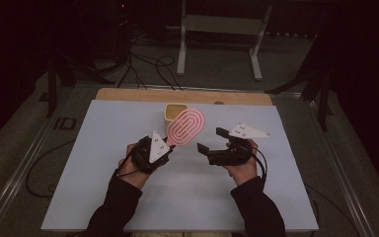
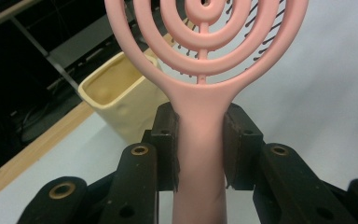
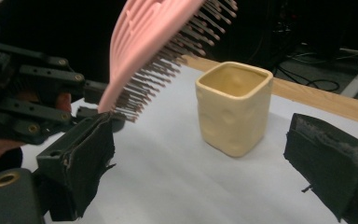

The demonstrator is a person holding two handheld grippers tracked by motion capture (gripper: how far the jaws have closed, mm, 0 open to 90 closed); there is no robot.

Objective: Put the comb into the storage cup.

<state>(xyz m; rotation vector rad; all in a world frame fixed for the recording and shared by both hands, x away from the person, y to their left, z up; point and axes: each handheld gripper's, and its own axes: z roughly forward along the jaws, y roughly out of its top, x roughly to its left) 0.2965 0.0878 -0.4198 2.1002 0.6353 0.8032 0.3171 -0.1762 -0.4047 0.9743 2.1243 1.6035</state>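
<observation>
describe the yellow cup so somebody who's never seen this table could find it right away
Start at the pale blue mat that covers the table, and go to its far edge, near the wooden strip. There stands a small yellow cup, square with rounded corners, open on top and dimpled on its sides. The pink hairbrush beside it is flat and ringed; the cup is boxy and upright.

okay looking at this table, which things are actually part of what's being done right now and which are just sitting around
In use:
- pink hairbrush, clamped by its handle in the left gripper
- yellow cup, upright on the table, beyond the brush
- right gripper, jaws open, nothing in them

Just lying about:
- white stand on the floor beyond the table
- floor cables
</observation>
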